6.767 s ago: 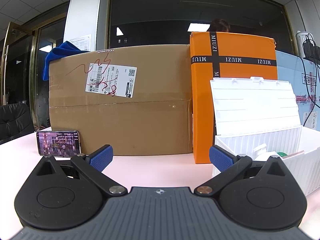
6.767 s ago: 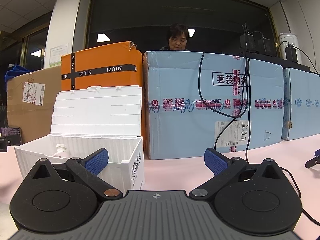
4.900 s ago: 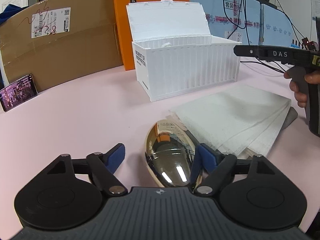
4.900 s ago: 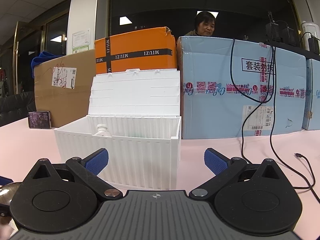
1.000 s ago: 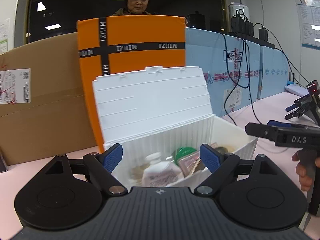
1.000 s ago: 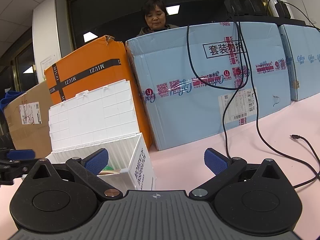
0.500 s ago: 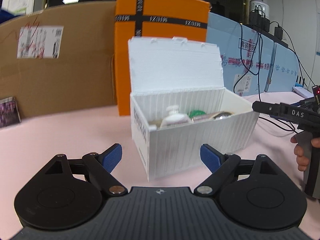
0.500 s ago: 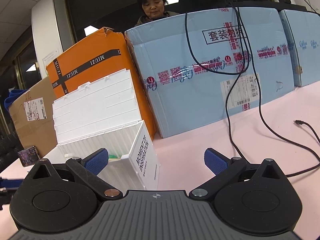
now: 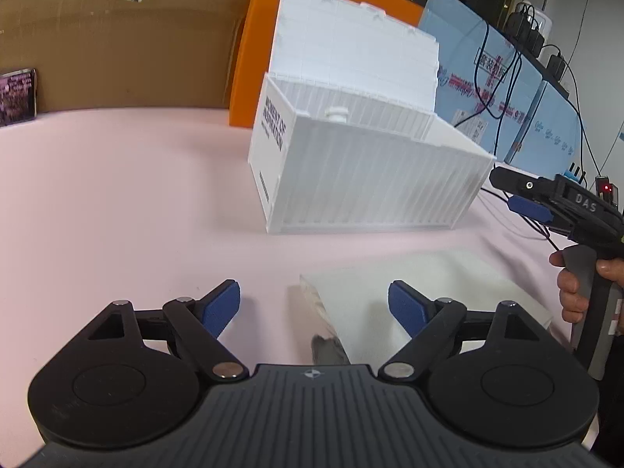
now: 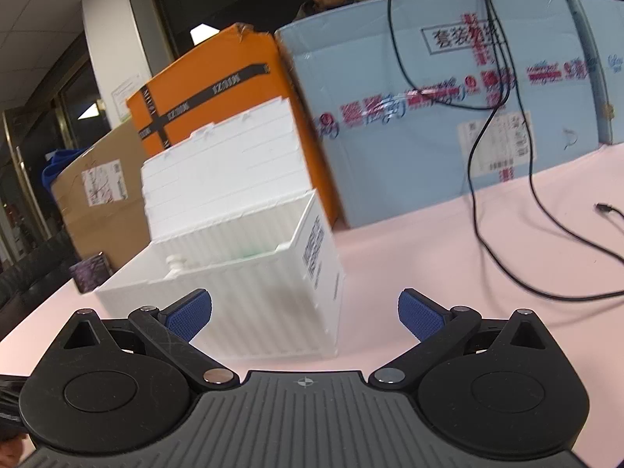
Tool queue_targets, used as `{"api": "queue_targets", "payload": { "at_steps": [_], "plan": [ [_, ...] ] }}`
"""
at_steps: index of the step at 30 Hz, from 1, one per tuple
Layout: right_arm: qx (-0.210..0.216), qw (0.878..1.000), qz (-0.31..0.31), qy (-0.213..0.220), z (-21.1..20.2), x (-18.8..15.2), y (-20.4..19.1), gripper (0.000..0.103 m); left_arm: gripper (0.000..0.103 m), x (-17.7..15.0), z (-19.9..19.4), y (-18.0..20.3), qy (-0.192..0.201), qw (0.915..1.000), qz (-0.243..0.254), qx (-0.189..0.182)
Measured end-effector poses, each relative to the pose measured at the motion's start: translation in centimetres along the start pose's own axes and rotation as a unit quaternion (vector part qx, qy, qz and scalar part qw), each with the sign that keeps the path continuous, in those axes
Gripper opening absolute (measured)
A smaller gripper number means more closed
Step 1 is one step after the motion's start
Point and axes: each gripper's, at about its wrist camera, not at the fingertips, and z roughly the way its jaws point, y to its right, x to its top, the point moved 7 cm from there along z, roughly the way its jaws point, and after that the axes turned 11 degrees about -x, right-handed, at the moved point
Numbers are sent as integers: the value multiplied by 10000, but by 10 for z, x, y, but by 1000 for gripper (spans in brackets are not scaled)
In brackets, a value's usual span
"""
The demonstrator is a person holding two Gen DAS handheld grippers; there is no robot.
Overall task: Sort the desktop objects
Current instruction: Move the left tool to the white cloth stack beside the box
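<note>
We have lowered the left gripper (image 9: 314, 302) over the white pad (image 9: 421, 284), away from the storage box (image 9: 362, 179); both grippers' fingers are spread, the right gripper (image 10: 304, 312) level.

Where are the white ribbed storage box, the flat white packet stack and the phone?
White ribbed plastic storage box (image 9: 374, 179): left wrist view, front wall.
Flat white packet stack (image 9: 421, 284): left wrist view, top sheet.
Propped phone (image 9: 17, 95): left wrist view, lit screen.

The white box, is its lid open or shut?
Open. The white box has its lid standing up behind it, and a bottle top shows inside.
</note>
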Motion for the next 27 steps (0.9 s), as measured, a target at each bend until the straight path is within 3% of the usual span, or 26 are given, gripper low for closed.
{"api": "queue_targets", "payload": {
  "at_steps": [8,12,16,19,21,23,25,27],
  "plan": [
    [414,9963,-240,-708,-7,-23,-16,103,76,-5,7,16,-111,9990,423,-75],
    [508,9911,-537,-1104,-7,-38,-26,102,69,-6,10,23,-167,9982,542,-197],
    [548,9892,-606,-1216,-5,-42,-31,98,60,-6,15,30,-180,9971,698,-230],
    [580,9882,-619,-1277,-3,-45,-34,93,59,-6,18,33,-166,9966,783,-196],
    [602,9875,-629,-1318,-2,-46,-36,83,58,-6,18,34,-152,9963,819,-194],
    [623,9867,-638,-1358,-1,-48,-38,82,56,-5,19,33,-140,9963,821,-198],
    [644,9859,-647,-1399,0,-49,-40,78,53,-4,19,33,-118,9962,851,-162],
    [619,9868,-565,-1389,1,-49,-39,67,45,-4,19,31,-54,9964,840,-105]
  ]
}}
